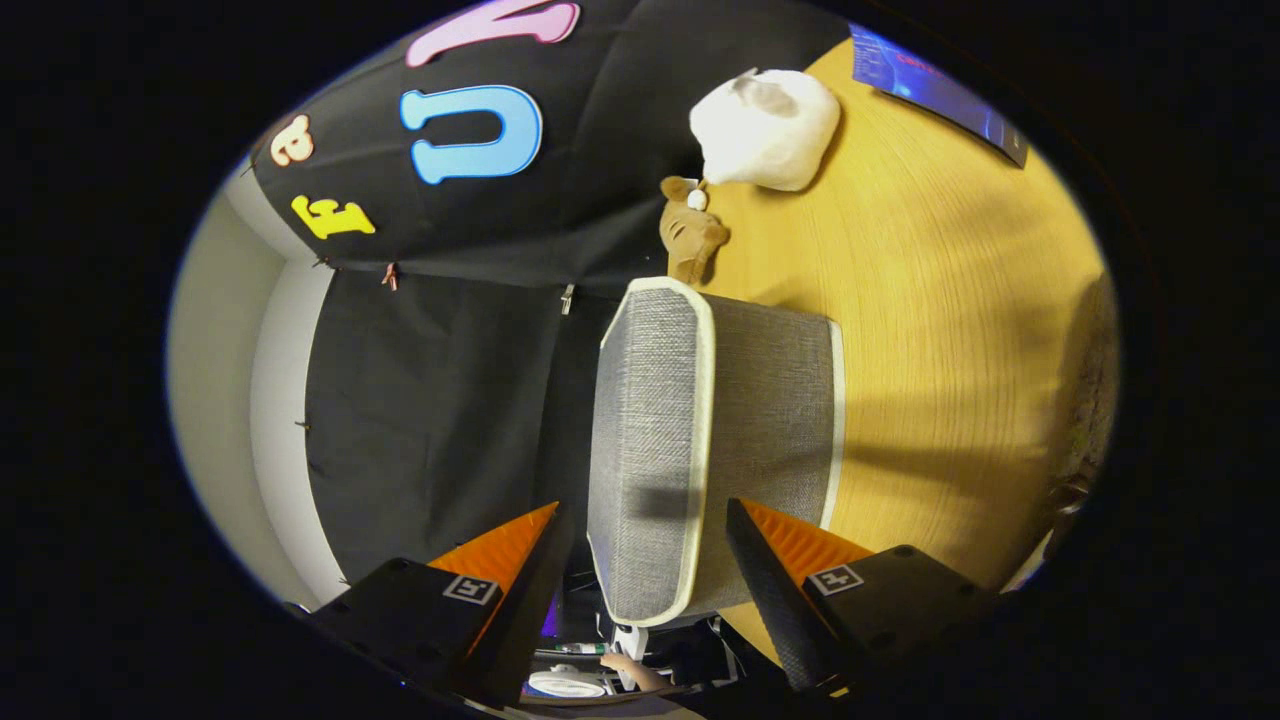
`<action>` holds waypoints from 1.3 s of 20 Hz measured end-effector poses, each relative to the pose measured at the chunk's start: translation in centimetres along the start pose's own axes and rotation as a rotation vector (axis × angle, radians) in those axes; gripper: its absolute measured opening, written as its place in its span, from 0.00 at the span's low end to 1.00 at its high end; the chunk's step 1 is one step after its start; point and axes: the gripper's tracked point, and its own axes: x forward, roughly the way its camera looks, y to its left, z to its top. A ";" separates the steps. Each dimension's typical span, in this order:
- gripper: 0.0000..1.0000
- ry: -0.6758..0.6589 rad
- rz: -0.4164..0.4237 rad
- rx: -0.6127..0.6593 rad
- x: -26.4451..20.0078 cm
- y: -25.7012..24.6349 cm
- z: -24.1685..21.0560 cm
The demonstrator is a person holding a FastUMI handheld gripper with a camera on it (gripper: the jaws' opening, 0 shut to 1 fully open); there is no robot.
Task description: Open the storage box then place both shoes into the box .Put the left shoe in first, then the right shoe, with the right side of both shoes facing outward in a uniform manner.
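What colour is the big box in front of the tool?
The storage box is grey woven fabric with cream edging, seen in the gripper view between the open tool.

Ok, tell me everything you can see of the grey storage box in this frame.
The storage box is covered in what looks like grey woven fabric, with cream piping along its edges and rounded corners. It rests on the wooden table; the view is rolled sideways, so its top face looks turned toward the black cloth. The lid looks closed. Its near end lies between the fingers of the gripper, which stand apart on either side without visibly pressing it. A brown plush toy sits just beyond its far end.
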 end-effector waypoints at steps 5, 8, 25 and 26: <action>0.96 0.007 0.075 0.126 1.7 -0.4 0.2; 0.87 0.009 0.128 0.187 2.7 0.1 0.0; 0.05 -0.234 0.092 -0.166 1.1 11.8 1.2; 0.05 -0.237 0.086 -0.197 1.2 13.2 1.0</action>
